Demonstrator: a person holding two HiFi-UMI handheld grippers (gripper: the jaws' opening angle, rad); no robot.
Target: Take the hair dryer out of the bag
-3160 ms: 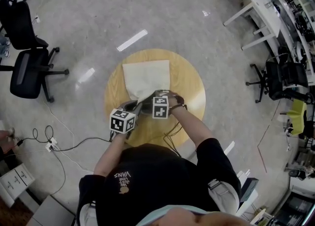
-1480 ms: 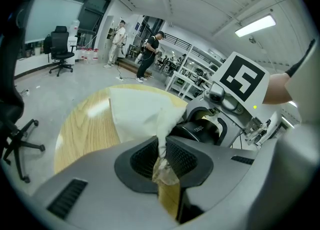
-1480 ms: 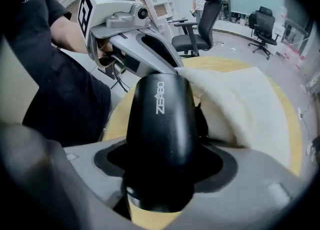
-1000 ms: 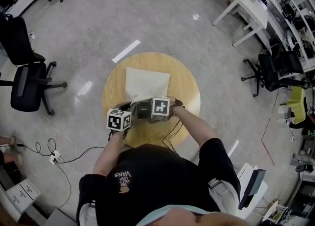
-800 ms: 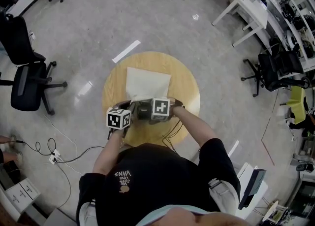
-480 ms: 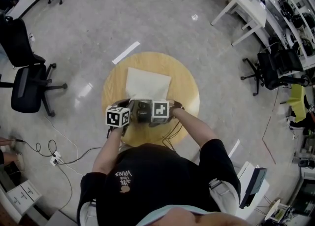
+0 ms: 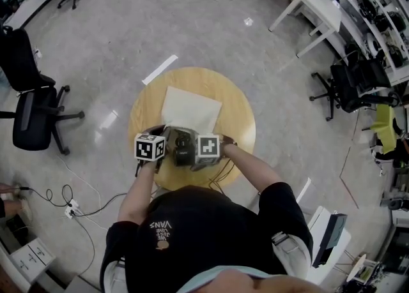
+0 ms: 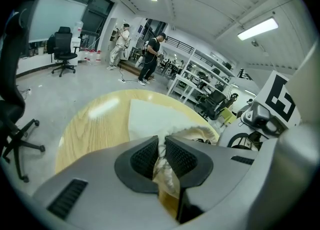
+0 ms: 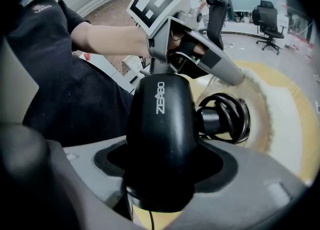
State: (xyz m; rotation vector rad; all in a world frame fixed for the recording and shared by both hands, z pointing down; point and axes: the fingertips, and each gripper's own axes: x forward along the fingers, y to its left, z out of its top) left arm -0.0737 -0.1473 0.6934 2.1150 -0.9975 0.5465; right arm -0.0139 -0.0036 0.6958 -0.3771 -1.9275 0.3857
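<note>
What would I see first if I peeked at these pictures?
The big black hair dryer jumps out first, clamped in the right tongs over the near part of the round wooden table. Next comes the cream cloth bag lying on that table, its open rim pinched by the left tongs.
</note>
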